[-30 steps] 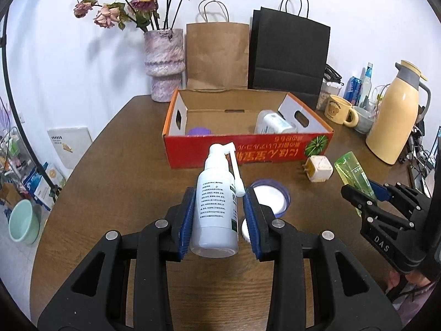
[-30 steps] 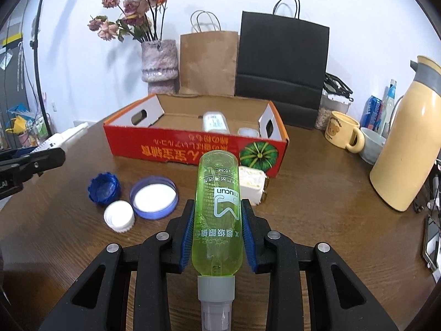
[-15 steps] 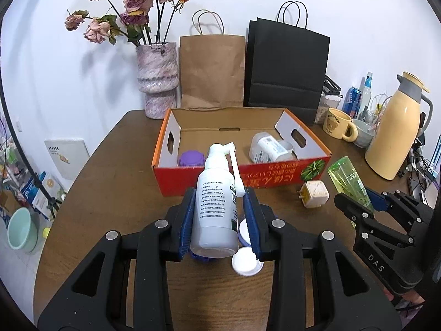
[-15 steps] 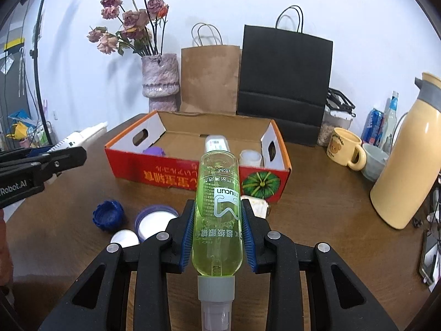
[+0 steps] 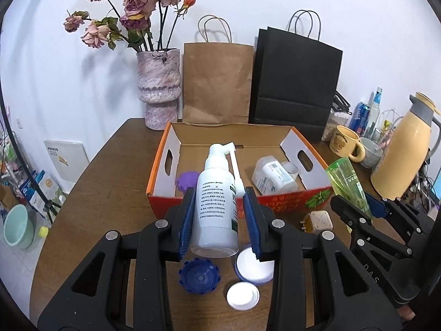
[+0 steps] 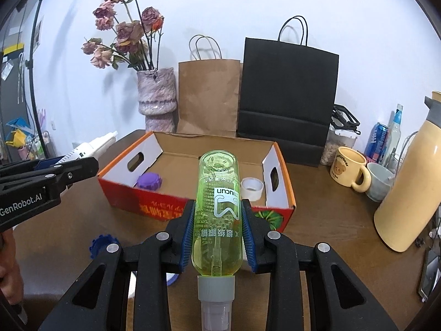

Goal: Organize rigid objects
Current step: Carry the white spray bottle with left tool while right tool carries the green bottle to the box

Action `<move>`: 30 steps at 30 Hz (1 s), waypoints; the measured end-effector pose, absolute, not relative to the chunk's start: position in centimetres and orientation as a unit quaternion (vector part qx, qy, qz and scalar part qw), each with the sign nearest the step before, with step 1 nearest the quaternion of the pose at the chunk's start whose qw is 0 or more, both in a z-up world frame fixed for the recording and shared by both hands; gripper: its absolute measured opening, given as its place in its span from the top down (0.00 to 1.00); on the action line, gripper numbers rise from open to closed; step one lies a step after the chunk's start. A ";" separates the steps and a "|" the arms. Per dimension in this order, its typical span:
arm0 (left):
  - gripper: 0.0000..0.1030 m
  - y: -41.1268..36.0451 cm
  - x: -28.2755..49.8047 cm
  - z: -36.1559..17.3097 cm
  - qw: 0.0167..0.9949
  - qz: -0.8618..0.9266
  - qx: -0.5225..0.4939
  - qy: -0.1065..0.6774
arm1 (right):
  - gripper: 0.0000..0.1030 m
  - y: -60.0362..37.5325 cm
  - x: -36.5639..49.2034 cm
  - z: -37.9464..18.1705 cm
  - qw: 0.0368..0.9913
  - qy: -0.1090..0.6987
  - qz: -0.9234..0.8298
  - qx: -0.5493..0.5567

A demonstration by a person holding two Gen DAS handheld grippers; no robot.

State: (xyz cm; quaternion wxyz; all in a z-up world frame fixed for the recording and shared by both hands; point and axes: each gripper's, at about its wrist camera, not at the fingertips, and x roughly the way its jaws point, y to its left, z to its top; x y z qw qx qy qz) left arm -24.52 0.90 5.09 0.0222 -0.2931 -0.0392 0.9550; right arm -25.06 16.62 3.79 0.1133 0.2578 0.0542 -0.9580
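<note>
My left gripper [image 5: 219, 222] is shut on a white spray bottle [image 5: 216, 201], held above the table in front of the red cardboard box [image 5: 278, 201]. My right gripper [image 6: 217, 229] is shut on a green bottle [image 6: 217, 207], its grey cap toward me, also held in front of the box [image 6: 154, 207]. The box holds a purple cap [image 5: 187, 179], a white jar [image 5: 273, 176] lying on its side and a white lid ring [image 6: 251, 189]. The green bottle also shows in the left wrist view [image 5: 346, 184], and the spray bottle in the right wrist view [image 6: 91, 146].
On the table lie a blue cap [image 5: 199, 275], a blue-rimmed white lid [image 5: 252, 267], a small white cap [image 5: 243, 295] and a plug adapter [image 5: 318, 220]. Behind the box stand a flower vase [image 5: 160, 93], a brown bag [image 5: 217, 82] and a black bag [image 5: 295, 82]. A yellow thermos [image 6: 408, 193] and a mug [image 6: 348, 169] are at right.
Both grippers have risen and drawn back from the table, each still holding its bottle. The box interior and the loose caps below now show more fully.
</note>
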 end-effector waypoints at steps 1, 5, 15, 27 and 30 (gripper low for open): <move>0.70 0.9 -24.9 5.1 0.021 0.955 -0.293 -0.041 | 0.67 16.6 -25.4 3.8 0.112 0.054 -0.958 0.258; 0.70 0.8 -26.1 5.0 0.014 0.955 -0.293 -0.045 | 0.67 16.5 -26.8 3.8 0.110 0.051 -0.959 0.258; 0.70 0.6 -29.4 5.3 -0.001 0.957 -0.286 -0.054 | 0.67 16.3 -30.5 3.8 0.115 0.040 -0.958 0.262; 0.70 0.9 -33.1 4.8 -0.009 0.955 -0.292 -0.044 | 0.67 16.3 -34.9 3.5 0.115 0.033 -0.955 0.271; 0.70 0.8 -34.1 4.6 -0.013 0.955 -0.294 -0.042 | 0.67 16.3 -35.8 3.5 0.115 0.034 -0.955 0.272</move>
